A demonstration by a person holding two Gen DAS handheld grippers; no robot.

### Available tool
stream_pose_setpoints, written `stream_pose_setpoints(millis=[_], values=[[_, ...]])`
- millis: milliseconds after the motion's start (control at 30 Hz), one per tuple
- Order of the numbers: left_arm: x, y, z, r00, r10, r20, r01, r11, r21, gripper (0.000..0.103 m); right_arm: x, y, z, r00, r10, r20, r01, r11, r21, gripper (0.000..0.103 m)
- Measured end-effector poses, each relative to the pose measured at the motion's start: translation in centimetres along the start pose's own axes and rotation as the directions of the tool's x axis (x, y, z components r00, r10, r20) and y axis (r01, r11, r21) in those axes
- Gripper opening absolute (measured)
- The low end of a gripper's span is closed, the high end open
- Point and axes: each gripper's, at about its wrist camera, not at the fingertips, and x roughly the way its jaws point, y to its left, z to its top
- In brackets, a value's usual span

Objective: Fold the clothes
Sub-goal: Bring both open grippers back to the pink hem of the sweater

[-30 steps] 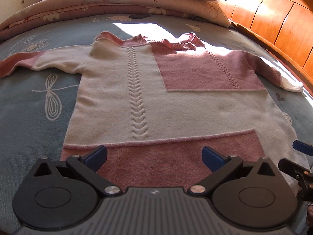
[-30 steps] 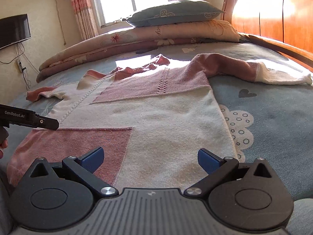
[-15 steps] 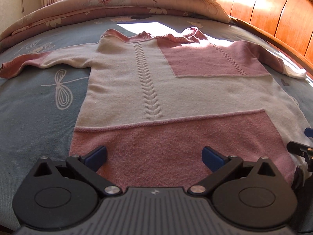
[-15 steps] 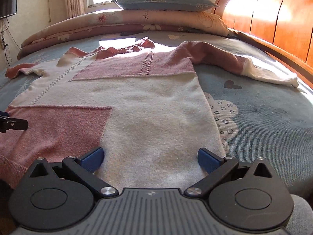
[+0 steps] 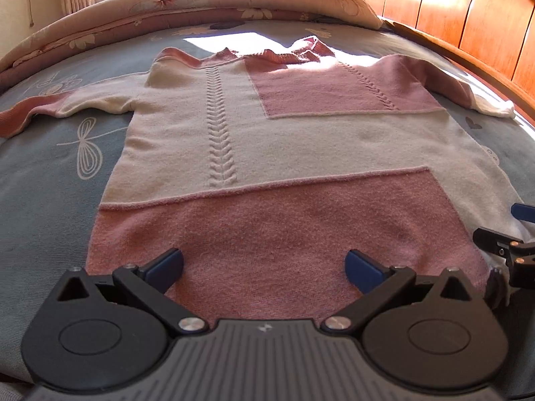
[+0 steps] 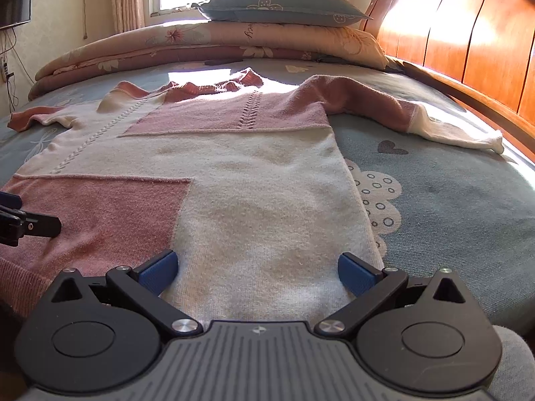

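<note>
A cream and pink knitted sweater (image 5: 284, 147) lies flat and face up on the bed, collar far, hem near, both sleeves spread out sideways. My left gripper (image 5: 264, 265) stands open just above the pink hem panel, nothing between its fingers. In the right wrist view the same sweater (image 6: 234, 180) fills the middle, and my right gripper (image 6: 257, 269) is open over the cream corner of the hem. The right gripper's tip (image 5: 501, 244) shows at the left view's right edge; the left gripper's tip (image 6: 30, 225) shows at the right view's left edge.
The bed has a blue patterned sheet (image 6: 451, 207). A folded floral quilt (image 6: 217, 43) with a blue pillow (image 6: 281, 8) on top lies at the far end. A wooden headboard (image 6: 468, 43) runs along the right. A dark screen (image 6: 15, 3) hangs on the left wall.
Both grippers have drawn back toward the near edge of the bed and lowered to the hem, so more of the sweater shows. The sweater itself has not moved.
</note>
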Motion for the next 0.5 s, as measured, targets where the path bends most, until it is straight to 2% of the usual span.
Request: stream_pose_setpoints(millis=[100, 200, 300, 433, 500], values=[[-0.8, 0.9, -0.3, 0.998, -0.053, 0.016, 0.054, 0.997, -0.058, 0.102, -0.6, 0.6, 0.4, 1.000, 0.003, 0.016, -0.003, 1.000, -0.018, 0.103], [-0.5, 0.1, -0.8, 0.999, -0.046, 0.008, 0.046, 0.999, -0.023, 0.102, -1.5, 1.9, 0.6, 0.996, 0.056, 0.070, -0.052, 0.996, -0.066, 0.103], [-0.2, -0.9, -1.3, 1.000, -0.026, 0.000, 0.026, 0.999, 0.027, 0.102, -1.9, 3.0, 0.7, 0.985, 0.153, 0.076, -0.145, 0.984, -0.101, 0.103], [-0.3, -0.5, -1.5, 1.000, -0.029, 0.004, 0.029, 0.999, 0.019, 0.102, -1.5, 3.9, 0.8, 0.961, 0.275, 0.028, -0.272, 0.959, -0.083, 0.103], [-0.4, -0.2, -1.5, 1.000, -0.023, 0.002, 0.023, 1.000, 0.008, 0.102, -0.8, 3.6, 0.6, 0.957, 0.290, -0.018, -0.290, 0.957, -0.024, 0.103]])
